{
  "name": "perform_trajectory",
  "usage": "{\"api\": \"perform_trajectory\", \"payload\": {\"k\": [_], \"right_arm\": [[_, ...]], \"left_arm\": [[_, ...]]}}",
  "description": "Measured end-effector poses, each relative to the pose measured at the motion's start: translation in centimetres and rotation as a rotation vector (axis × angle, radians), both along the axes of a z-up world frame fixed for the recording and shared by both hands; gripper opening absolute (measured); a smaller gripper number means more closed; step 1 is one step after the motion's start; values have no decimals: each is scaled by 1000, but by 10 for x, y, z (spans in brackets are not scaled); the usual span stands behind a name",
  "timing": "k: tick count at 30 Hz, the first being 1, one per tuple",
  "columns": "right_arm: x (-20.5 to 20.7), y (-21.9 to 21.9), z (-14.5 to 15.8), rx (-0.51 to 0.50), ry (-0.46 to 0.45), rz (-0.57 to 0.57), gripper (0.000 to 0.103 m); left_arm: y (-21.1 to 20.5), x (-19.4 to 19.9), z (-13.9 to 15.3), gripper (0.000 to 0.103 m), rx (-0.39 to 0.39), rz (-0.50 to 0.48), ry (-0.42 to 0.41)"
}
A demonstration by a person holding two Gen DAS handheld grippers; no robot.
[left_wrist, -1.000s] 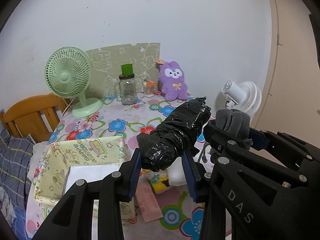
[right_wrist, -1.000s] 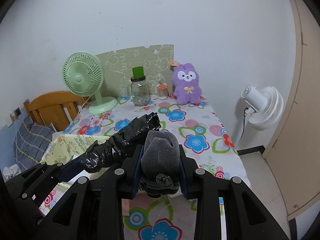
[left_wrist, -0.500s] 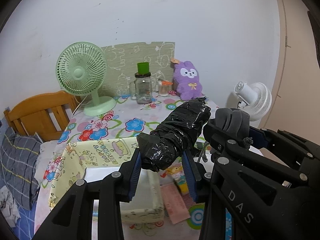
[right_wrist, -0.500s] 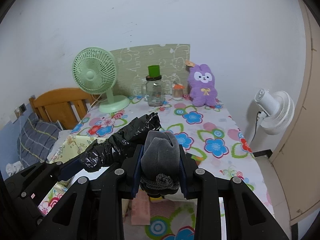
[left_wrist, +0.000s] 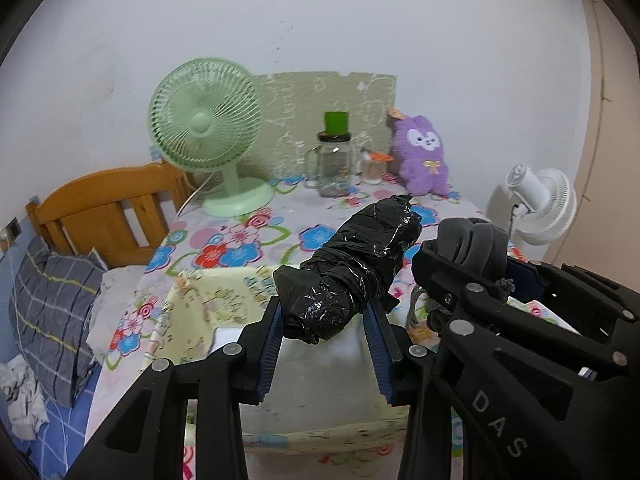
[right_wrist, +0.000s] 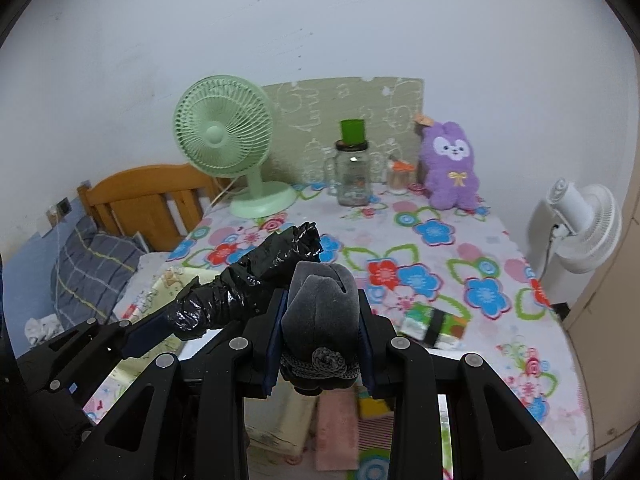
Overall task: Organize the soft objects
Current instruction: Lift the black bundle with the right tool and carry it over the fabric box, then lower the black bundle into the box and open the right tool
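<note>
— Where are the soft things now?

— I carry both above the near end of the surface. My left gripper has its fingers clamped narrow on the black plastic-wrapped bundle; my right gripper has its fingers pinched on the grey plush pouch.

— And the step?

— I judge it's dropping them into the yellow fabric bin below. I'd centre each over the opening, lower it, release one at a time, and avoid snagging the bin's floppy rim.
</note>
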State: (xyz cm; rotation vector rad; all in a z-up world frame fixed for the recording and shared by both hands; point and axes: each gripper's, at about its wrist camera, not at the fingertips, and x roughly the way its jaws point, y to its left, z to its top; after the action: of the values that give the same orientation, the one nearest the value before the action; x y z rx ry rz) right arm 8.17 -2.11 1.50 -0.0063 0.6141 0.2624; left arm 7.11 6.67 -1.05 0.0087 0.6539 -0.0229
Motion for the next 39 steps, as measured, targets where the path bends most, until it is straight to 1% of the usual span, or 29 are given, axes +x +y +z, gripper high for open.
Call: {"api": "perform_trajectory", "payload": {"k": [14, 17, 23, 27, 29, 31, 32, 34, 36, 38, 39], "right_arm": [[21, 36, -27, -3, 60, 77, 35], [24, 43, -33, -5, 78, 94, 35], [33, 52, -44, -4, 115, 116, 35], [39, 56, -51, -7, 140, 123, 35], [42, 58, -54, -12, 149, 122, 35], [45, 58, -56, -14, 156, 120, 35], [45, 59, -57, -19, 160, 122, 35], [47, 60, -59, -32, 166, 125, 40], [47, 60, -60, -42, 165, 120, 62], [45, 58, -58, -25, 142, 117, 70], [44, 56, -56, -17, 131, 121, 71]], "left_arm": [[32, 10, -32, 41, -3, 96, 76], [37, 11, -36, 41, 12, 130, 81], [47, 18, -47, 44, 32, 181, 117], [51, 21, -53, 45, 22, 194, 143], [51, 21, -54, 49, 18, 193, 150], [51, 21, -54, 61, 17, 194, 150], [51, 21, -54, 63, 18, 193, 147], [51, 21, -53, 71, 12, 192, 143], [52, 21, -52, 77, 1, 188, 139], [52, 20, -50, 80, -5, 189, 132], [52, 20, -50, 82, -8, 188, 132]]}}
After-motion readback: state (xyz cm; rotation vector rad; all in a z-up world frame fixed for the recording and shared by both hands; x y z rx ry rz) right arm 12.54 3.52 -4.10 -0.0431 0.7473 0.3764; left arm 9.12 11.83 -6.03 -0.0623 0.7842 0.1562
